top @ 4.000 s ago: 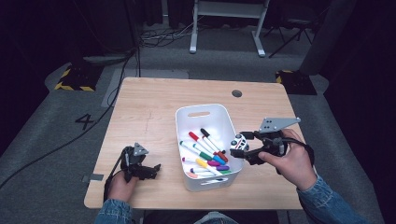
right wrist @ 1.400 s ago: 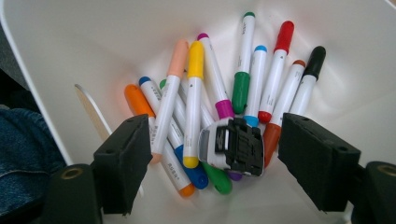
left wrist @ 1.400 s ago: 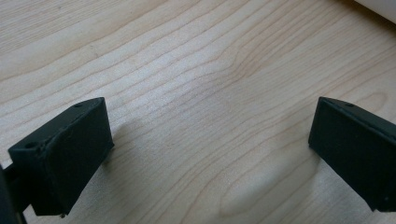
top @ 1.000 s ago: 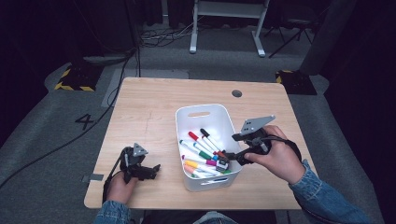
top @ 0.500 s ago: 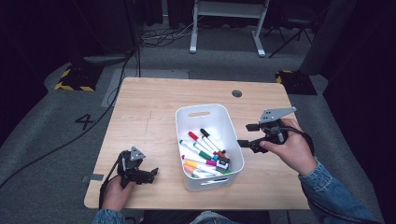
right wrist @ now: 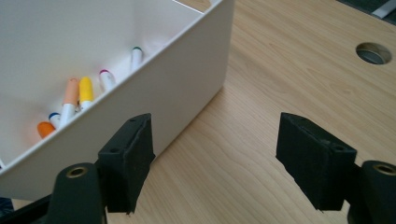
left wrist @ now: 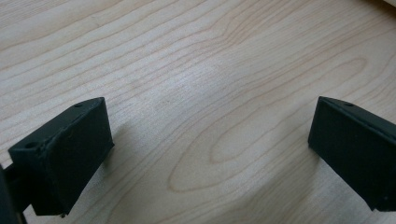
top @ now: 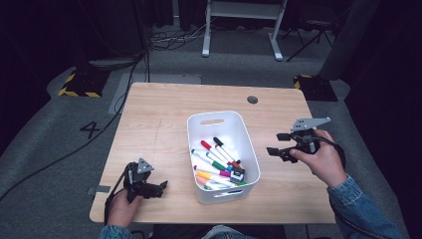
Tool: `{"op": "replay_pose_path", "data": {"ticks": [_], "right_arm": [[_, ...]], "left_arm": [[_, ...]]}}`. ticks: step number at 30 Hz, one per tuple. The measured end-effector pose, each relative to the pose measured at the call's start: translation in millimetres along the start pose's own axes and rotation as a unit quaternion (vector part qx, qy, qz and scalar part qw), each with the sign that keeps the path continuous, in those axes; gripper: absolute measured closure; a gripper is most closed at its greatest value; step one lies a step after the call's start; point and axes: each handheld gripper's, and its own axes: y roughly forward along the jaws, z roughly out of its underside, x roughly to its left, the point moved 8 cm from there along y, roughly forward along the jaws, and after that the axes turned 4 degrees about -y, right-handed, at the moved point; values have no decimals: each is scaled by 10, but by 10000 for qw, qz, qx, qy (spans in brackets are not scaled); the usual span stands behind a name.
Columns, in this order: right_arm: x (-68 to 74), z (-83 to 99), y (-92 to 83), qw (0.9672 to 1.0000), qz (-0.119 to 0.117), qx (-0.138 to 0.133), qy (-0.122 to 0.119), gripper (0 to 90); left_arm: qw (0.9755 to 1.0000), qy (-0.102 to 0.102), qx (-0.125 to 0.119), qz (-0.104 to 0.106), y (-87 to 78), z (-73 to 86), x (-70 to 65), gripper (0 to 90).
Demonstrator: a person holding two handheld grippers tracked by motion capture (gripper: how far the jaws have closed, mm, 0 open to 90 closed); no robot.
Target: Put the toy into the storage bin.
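Over on the left, the left gripper (top: 160,188) sits low on the pale wooden table (top: 159,124) just as it did a moment ago, jaws spread wide over bare wood. In the middle, the white plastic bin (top: 247,159) holds the coloured marker pens (top: 216,162). And the right gripper (top: 272,151) has backed out of the bin empty, jaws wide, just beside its right wall — looks like that marker's delivered!

bin (top: 199,124) mid-table (top: 149,114) | markers (top: 216,162) in bin | left gripper (top: 160,187) left of bin | right gripper (top: 273,144) right
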Motion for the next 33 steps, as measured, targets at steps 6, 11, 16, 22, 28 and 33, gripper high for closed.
{"op": "replay_pose_path", "data": {"ticks": [6,11,16,22,28,33], "right_arm": [[-160,184,-73,9996,221,-16,201,276],[-285,360,-132,9986,368,-31,382,276],[-358,533,-152,9978,427,10,512,276],[-413,753,-141,9967,465,61,663,276],[-434,969,-119,9955,483,104,804,276],[-435,1160,-75,9945,513,148,903,276]], "left_arm": [[10000,2,1,-7,-1,0,1,0],[10000,0,0,1,0,0,0,0],[10000,-1,0,0,0,0,0,0],[10000,0,1,1,0,0,0,0],[10000,-1,1,2,0,0,0,0],[10000,1,1,-5,-1,0,1,0]]}}
